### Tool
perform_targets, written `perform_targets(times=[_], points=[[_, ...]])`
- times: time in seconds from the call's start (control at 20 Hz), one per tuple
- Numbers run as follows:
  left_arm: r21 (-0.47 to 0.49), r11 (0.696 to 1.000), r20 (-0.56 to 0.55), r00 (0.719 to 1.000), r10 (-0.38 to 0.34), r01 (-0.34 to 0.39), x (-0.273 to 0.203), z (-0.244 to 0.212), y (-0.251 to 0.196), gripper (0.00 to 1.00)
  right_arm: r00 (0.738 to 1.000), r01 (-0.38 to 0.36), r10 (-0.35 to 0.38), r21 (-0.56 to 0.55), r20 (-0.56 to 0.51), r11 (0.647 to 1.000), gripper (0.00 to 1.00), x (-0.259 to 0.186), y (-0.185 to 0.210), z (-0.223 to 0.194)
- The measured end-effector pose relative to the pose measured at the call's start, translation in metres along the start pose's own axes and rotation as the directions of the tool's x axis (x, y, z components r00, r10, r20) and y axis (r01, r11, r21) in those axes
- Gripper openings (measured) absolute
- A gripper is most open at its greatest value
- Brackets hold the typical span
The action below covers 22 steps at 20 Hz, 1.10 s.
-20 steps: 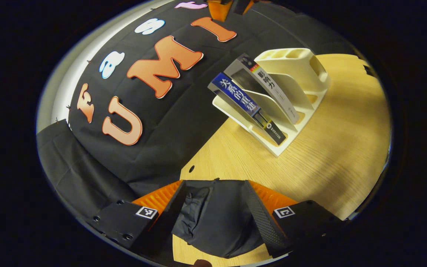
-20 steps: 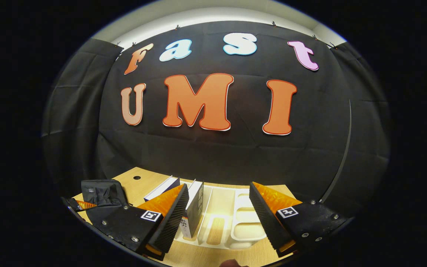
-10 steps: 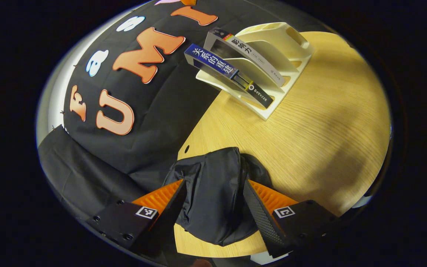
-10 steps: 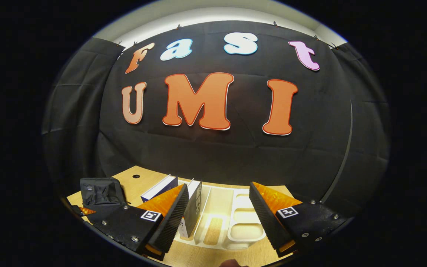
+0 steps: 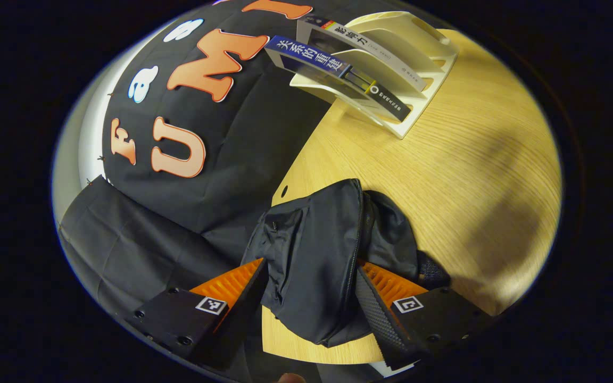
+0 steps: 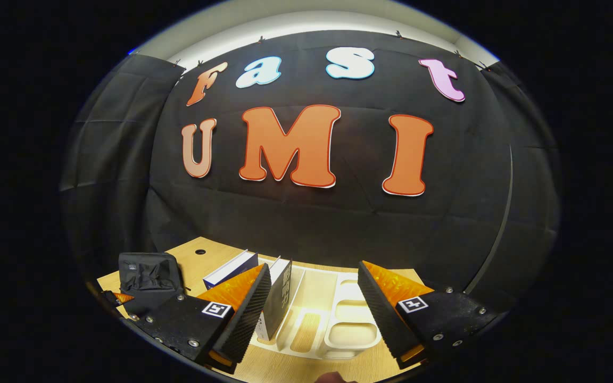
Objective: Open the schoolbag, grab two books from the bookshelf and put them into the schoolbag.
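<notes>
- Since a second ago your left gripper (image 5: 309,298) has drawn back from the schoolbag (image 5: 317,255), so more of the bag and its zip now shows in the left gripper view, and the bookshelf (image 5: 423,64) has slid toward the far edge of that view.
- On the left, the black schoolbag lies slumped on the wooden table (image 5: 471,175), near the booth wall; its near end sits between your left gripper's parted fingers, and whether they press on the cloth cannot be told.
- Farther right and well apart from the bag, the cream bookshelf stands on the table with a blue-spined book (image 5: 317,56) and a grey-spined book (image 5: 370,45) leaning in its left slots.
- In the right gripper view your right gripper (image 6: 312,314) hovers just before the bookshelf (image 6: 338,319) with its fingers spread wide, gripping nothing; the two books (image 6: 280,298) stand behind its left finger.
- In that view the schoolbag (image 6: 147,271) sits at the far left, with your left gripper's tip (image 6: 120,297) just below it.
</notes>
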State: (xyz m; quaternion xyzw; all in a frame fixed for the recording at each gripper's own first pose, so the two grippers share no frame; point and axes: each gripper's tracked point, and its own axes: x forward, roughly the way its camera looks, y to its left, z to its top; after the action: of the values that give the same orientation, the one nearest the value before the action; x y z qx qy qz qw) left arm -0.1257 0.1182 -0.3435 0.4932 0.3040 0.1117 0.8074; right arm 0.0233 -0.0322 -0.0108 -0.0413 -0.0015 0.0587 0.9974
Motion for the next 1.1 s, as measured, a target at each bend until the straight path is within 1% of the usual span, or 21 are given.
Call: perform_targets(times=[0.15, 0.3, 0.35, 0.5, 0.65, 0.7, 0.75, 0.8, 0.9, 0.95, 1.0, 1.05, 1.1], points=[[0.02, 1.0, -0.028, 0.999, 0.022, -0.021, 0.006, 0.001, 0.001, 0.97, 1.0, -0.025, 0.025, -0.007, 0.004, 1.0, 0.98, -0.001, 0.001, 0.001], [0.046, 0.999, -0.041, 0.999, 0.016, -0.014, 0.02, 0.001, 0.0, 0.96, 0.999, -0.051, 0.051, -0.017, 0.0, 0.999, 0.98, -0.005, 0.004, 0.0], [0.046, 0.999, -0.045, 0.999, 0.001, 0.001, 0.029, 0.003, 0.002, 0.96, 0.998, -0.058, 0.058, -0.027, -0.001, 0.998, 0.98, -0.006, 0.005, -0.001], [0.037, 0.998, -0.049, 0.998, -0.048, 0.05, 0.04, 0.008, 0.003, 0.94, 0.999, -0.035, 0.035, -0.044, -0.003, 0.998, 0.97, -0.005, 0.003, -0.001], [0.017, 0.993, -0.045, 0.992, -0.117, 0.117, 0.042, 0.007, 0.001, 0.84, 1.0, 0.007, -0.008, -0.031, -0.015, 0.999, 0.98, -0.003, 0.005, -0.001], [0.015, 0.99, -0.039, 0.99, -0.137, 0.137, 0.043, 0.008, 0.001, 0.72, 1.0, 0.019, -0.02, -0.023, -0.023, 1.0, 0.98, -0.002, 0.008, -0.002], [0.014, 0.987, -0.031, 0.987, -0.159, 0.16, 0.043, 0.009, 0.001, 0.74, 0.999, 0.032, -0.032, -0.018, -0.028, 0.999, 0.98, 0.0, 0.012, -0.002], [0.013, 0.983, -0.028, 0.983, -0.183, 0.184, 0.045, 0.01, 0.0, 0.67, 0.999, 0.041, -0.042, -0.016, -0.032, 0.999, 0.98, 0.0, 0.016, -0.001], [0.012, 0.972, -0.019, 0.972, -0.235, 0.235, 0.046, 0.011, -0.002, 0.41, 0.997, 0.065, -0.066, -0.023, -0.03, 0.998, 0.98, 0.0, 0.024, 0.003], [0.009, 0.965, -0.012, 0.965, -0.262, 0.262, 0.045, 0.01, -0.002, 0.42, 0.997, 0.075, -0.076, -0.027, -0.032, 0.997, 0.98, 0.001, 0.029, 0.004], [0.006, 0.957, -0.015, 0.957, -0.291, 0.291, 0.045, 0.009, -0.002, 0.23, 0.996, 0.08, -0.081, -0.031, -0.036, 0.996, 0.98, 0.002, 0.034, 0.006], [-0.01, 0.95, -0.012, 0.949, -0.314, 0.314, 0.045, 0.01, 0.001, 0.19, 0.996, 0.085, -0.086, -0.036, -0.037, 0.996, 0.98, 0.003, 0.038, 0.008], [-0.025, 0.938, -0.017, 0.938, -0.347, 0.347, 0.046, 0.009, -0.001, 0.13, 0.995, 0.093, -0.095, -0.044, -0.04, 0.995, 0.98, 0.005, 0.04, 0.01]])
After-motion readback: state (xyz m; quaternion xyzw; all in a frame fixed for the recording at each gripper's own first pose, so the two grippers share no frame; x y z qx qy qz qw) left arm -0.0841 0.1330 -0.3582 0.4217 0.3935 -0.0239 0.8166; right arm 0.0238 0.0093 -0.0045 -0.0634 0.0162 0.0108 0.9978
